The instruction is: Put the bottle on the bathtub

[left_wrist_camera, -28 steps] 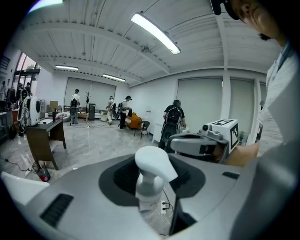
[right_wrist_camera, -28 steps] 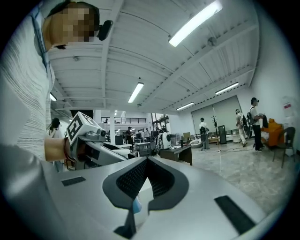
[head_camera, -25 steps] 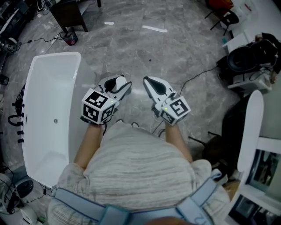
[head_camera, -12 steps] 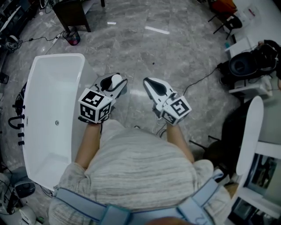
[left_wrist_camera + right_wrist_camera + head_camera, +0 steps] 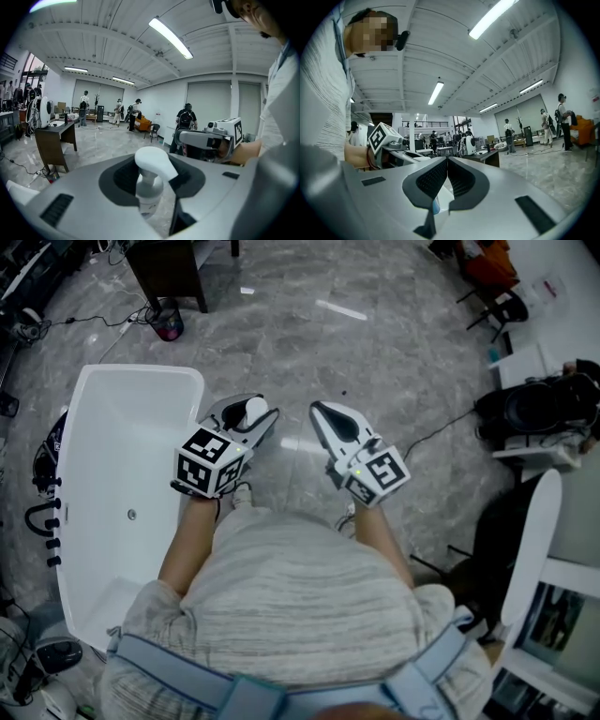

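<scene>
A white pump bottle (image 5: pixel 251 412) stands between the jaws of my left gripper (image 5: pixel 246 420), which is shut on its body. In the left gripper view the bottle's (image 5: pixel 150 185) pump head rises above the dark pads of this gripper (image 5: pixel 152 172). The white bathtub (image 5: pixel 86 549) lies on the floor at the left, its rim just left of the left gripper's marker cube. My right gripper (image 5: pixel 330 420) is held beside the left one over the grey marble floor. In its own view the right gripper (image 5: pixel 446 161) has its jaws meeting at the tips, with nothing between them.
Black tap fittings (image 5: pixel 42 517) stand at the tub's left side. A dark desk (image 5: pixel 173 268) and a pink bin (image 5: pixel 169 322) are at the back. Cables run over the floor. Chairs and black equipment (image 5: pixel 534 409) crowd the right, and people stand far off in the hall.
Both grippers have travelled together across the floor without changing pose. In the head view the bathtub has drawn closer to the left gripper, and the bottle stays held.
</scene>
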The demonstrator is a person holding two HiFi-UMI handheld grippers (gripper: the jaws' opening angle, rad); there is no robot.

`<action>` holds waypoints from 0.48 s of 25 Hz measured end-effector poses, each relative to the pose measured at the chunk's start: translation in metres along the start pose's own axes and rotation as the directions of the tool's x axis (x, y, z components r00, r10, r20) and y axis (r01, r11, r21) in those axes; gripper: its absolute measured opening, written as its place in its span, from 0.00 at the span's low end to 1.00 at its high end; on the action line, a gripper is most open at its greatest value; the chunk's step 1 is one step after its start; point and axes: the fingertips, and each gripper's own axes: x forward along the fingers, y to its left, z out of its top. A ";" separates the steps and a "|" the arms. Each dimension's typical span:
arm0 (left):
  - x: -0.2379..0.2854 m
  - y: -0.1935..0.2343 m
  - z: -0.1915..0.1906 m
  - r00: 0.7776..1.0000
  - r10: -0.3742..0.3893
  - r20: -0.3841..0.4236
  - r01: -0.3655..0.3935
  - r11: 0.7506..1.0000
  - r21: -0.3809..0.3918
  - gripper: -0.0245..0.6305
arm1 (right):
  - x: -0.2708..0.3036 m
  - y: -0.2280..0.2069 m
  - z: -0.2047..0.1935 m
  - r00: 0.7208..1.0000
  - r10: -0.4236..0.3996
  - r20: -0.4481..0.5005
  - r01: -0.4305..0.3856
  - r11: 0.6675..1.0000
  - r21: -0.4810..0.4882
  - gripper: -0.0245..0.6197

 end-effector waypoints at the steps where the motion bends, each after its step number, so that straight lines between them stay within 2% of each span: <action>1: -0.003 0.012 0.001 1.000 -0.002 0.002 0.002 1.000 0.000 0.28 | 0.012 0.001 0.001 1.000 -0.001 -0.001 0.001 1.000 -0.002 0.04; 4: -0.010 0.045 0.006 1.000 -0.006 0.005 0.006 1.000 0.000 0.28 | 0.044 0.003 0.001 1.000 -0.007 -0.011 0.007 1.000 -0.004 0.04; 12: -0.028 0.099 0.008 1.000 -0.025 0.006 0.025 1.000 0.006 0.28 | 0.106 0.013 -0.003 1.000 -0.013 0.003 0.013 1.000 0.019 0.04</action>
